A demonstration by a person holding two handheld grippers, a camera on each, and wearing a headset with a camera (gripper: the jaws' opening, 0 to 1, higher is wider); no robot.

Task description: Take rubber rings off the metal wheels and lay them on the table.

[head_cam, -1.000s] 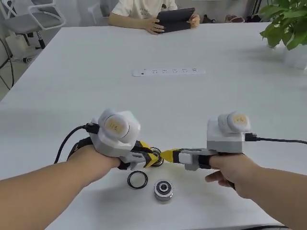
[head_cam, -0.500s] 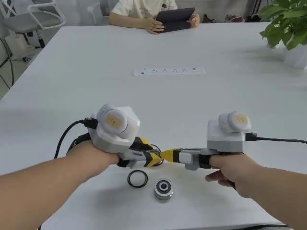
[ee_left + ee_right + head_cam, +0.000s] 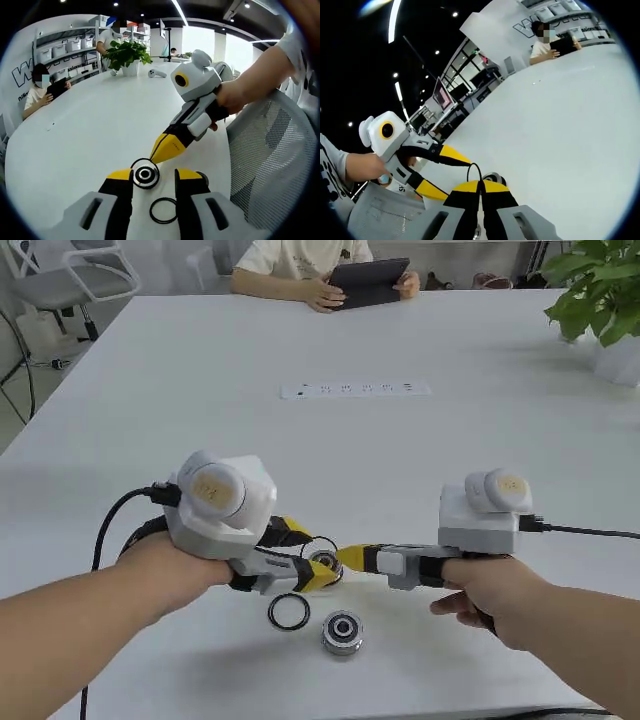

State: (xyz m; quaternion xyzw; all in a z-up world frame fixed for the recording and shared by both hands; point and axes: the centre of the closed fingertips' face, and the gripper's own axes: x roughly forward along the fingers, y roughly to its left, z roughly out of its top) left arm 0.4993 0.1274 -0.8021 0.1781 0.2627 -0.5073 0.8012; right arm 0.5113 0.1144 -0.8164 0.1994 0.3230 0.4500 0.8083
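The right gripper [image 3: 480,186] is clenched tight, nipping a thin black rubber ring [image 3: 473,164] that loops up from its yellow tips, with the metal wheel [image 3: 145,174] just behind. The left gripper [image 3: 154,176] has its yellow jaws spread. The wheel sits between them, up against one jaw with a gap to the other. Low in the head view, a loose ring [image 3: 271,612] lies flat on the table [image 3: 300,440], and a second wheel [image 3: 342,631], shiny and round with a dark hub, stands just beside it. The tabletop is smooth and white, with a white power strip [image 3: 355,389] above centre. At the top edge a seated person holds a dark tablet [image 3: 365,280], and a leafy plant [image 3: 600,290] sits upper right.
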